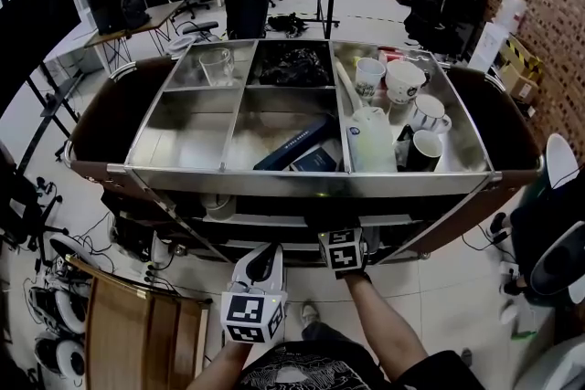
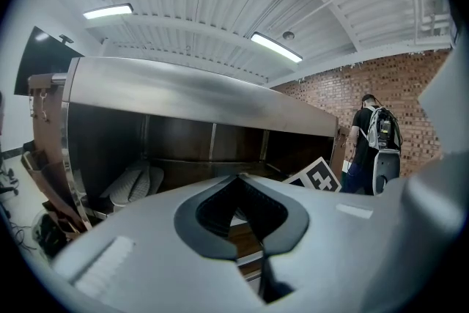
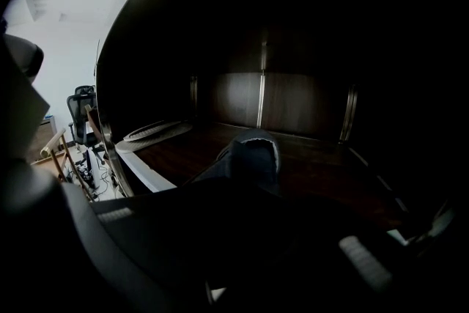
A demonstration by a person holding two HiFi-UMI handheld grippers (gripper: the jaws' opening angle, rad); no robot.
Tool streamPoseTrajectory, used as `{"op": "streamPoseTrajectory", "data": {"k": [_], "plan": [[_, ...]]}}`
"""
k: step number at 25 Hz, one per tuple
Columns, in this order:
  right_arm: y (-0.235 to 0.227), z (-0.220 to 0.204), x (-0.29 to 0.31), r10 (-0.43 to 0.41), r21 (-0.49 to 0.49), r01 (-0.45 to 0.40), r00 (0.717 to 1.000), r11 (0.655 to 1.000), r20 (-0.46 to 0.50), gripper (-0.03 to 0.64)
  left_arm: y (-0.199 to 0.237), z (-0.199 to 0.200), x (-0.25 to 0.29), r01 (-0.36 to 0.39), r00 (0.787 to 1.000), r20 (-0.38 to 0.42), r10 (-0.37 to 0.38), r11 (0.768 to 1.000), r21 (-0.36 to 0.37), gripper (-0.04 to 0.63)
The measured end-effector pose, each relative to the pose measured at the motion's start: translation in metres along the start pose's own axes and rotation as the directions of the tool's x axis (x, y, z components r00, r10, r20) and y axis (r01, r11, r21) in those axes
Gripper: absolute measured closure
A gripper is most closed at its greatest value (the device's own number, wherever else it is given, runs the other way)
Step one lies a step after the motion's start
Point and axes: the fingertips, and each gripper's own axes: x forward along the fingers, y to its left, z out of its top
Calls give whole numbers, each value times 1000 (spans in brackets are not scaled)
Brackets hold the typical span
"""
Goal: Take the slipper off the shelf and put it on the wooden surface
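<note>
Head view, steel cart (image 1: 311,183) in a brick-walled office, wooden surface (image 1: 137,338) near left, right hand-held gripper (image 1: 341,249) reaching into the lower shelf (image 1: 274,219), left gripper view, left hand-held gripper (image 2: 240,183) jaws together, empty, right gripper view, dark slipper (image 3: 253,156) on the shelf, right hand-held gripper clamped on its near end.

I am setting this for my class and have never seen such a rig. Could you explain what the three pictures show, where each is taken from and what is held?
No robot: a person holds a two-jaw gripper in each hand. The head view looks down from their head onto a steel cart whose top trays hold cups and books. The other two pictures come from a camera on each gripper. The left gripper is shut and empty. The right gripper reaches into the dark shelf, shut on a dark slipper. Pale slippers lie at the shelf's left end.
</note>
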Motion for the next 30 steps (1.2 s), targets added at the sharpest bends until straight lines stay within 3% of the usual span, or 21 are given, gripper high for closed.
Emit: {"op": "streamPoseTrajectory", "data": {"k": [17, 30], "plan": [[32, -7, -61, -8, -46, 11, 997, 999, 73, 600, -14, -10, -35, 42, 999, 2, -42, 999, 8, 591], [86, -24, -124, 23, -131, -8, 993, 991, 114, 601, -15, -25, -87, 35, 999, 21, -35, 999, -11, 591]]}}
